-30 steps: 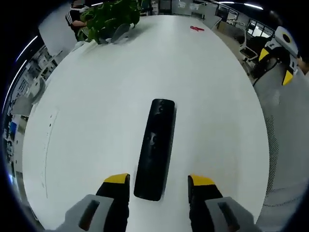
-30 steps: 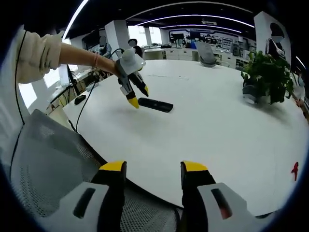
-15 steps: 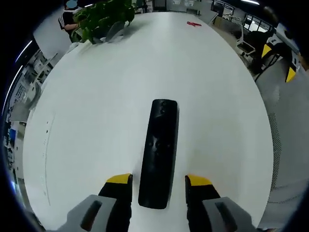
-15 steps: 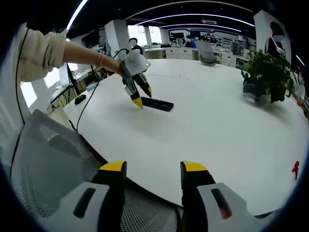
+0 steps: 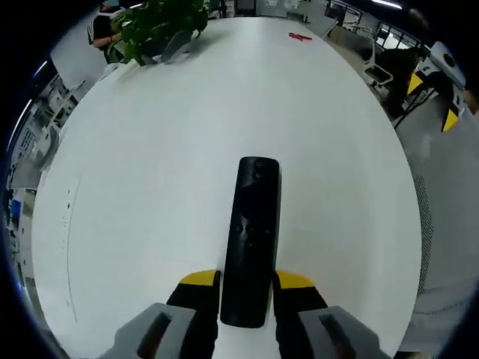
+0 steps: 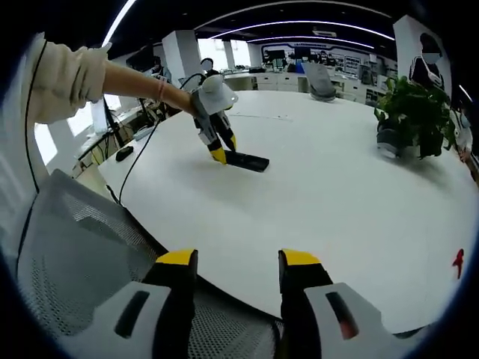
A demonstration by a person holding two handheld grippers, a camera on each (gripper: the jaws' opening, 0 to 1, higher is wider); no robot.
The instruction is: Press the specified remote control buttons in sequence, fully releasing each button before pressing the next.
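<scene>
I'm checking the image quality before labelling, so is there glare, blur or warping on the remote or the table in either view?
Left gripper view: the remote is sharp with faint sheen, and the table bulges from the fisheye. Right gripper view: ceiling light strips glare and curve; the remote is small, buttons unreadable.

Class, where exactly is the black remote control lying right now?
The remote control lies flat on the white table, its near end between the left tool's yellow tips; in the right gripper view it sits far left, opposite the potted plant.
</scene>
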